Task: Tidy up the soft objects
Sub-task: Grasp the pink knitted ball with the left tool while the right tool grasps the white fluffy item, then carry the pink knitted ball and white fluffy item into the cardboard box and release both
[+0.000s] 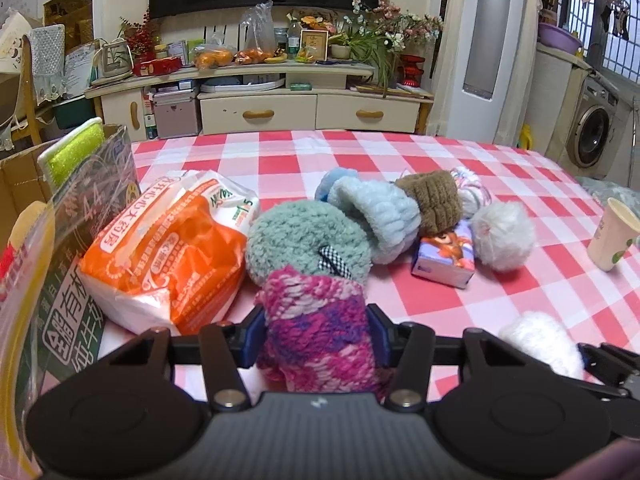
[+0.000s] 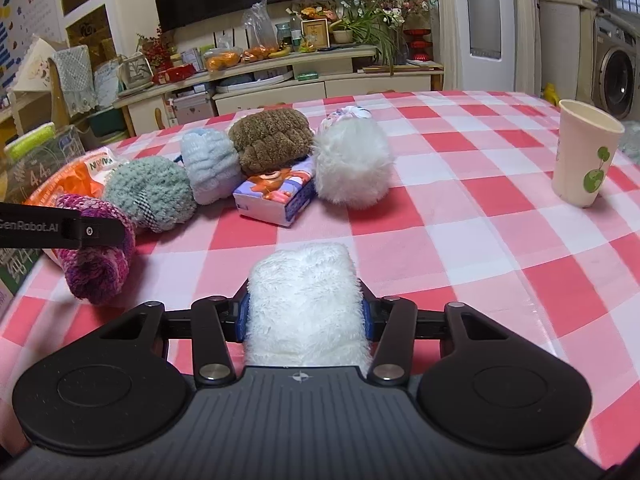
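My left gripper [image 1: 316, 338] is shut on a pink-and-purple fuzzy roll [image 1: 316, 304] that rests on the checked tablecloth; both blue pads press its sides. In the right wrist view the same pink roll [image 2: 96, 264] lies at the left under a black finger [image 2: 80, 232]. My right gripper [image 2: 306, 318] is shut on a white fluffy roll [image 2: 304, 280], also seen as the white roll [image 1: 540, 344] at lower right. Behind them runs a row of soft pieces: a teal roll [image 1: 304, 240], a light blue roll [image 1: 376, 212], a brown roll [image 1: 432, 196] and a white fluffy ball [image 1: 502, 236].
A small tissue pack [image 1: 444, 256] lies in front of the row. An orange plastic pack [image 1: 168, 248] and a cardboard box [image 1: 20, 176] with a green sponge stand at the left. A paper cup [image 2: 584, 156] stands at the right of the red-checked table [image 2: 460, 216].
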The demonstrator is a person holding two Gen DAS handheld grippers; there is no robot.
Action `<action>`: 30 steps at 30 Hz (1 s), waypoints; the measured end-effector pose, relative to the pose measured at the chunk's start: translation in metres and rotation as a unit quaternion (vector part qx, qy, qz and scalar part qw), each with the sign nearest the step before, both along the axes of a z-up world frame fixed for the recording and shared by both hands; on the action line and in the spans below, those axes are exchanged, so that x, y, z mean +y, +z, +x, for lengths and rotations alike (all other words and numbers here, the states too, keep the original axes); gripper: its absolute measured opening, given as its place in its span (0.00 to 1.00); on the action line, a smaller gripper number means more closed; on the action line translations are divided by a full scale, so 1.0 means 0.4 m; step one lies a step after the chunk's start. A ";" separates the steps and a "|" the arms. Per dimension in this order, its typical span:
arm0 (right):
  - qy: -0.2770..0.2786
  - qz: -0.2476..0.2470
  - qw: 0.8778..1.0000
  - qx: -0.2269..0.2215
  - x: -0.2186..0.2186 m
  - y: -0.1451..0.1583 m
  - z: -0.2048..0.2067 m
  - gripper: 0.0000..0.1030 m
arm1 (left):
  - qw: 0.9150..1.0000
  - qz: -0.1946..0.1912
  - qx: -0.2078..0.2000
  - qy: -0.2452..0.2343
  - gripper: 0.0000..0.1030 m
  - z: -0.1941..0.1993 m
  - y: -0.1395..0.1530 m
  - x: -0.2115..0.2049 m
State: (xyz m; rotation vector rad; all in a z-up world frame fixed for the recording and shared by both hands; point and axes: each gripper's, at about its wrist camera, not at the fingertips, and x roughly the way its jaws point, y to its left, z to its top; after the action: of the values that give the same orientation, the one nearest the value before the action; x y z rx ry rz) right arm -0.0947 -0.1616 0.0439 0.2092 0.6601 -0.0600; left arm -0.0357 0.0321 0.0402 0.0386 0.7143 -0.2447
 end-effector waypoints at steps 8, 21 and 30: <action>0.000 0.011 1.000 -0.001 0.015 -0.001 0.009 0.57 | 0.999 -0.029 -0.013 -0.014 0.49 -0.017 0.038 0.026; -0.013 0.048 0.999 0.003 0.022 0.000 0.023 0.57 | 0.996 -0.070 -0.047 -0.029 0.49 -0.042 0.107 0.080; -0.002 0.042 0.999 -0.010 0.049 0.031 0.026 0.57 | 0.992 -0.093 -0.078 -0.020 0.50 -0.049 0.156 0.140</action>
State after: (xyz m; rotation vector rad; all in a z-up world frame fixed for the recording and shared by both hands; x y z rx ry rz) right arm -0.0842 -0.1422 0.0563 0.2923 0.6429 -0.0339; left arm -0.0554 0.0882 0.1025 -0.1060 0.5332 -0.3415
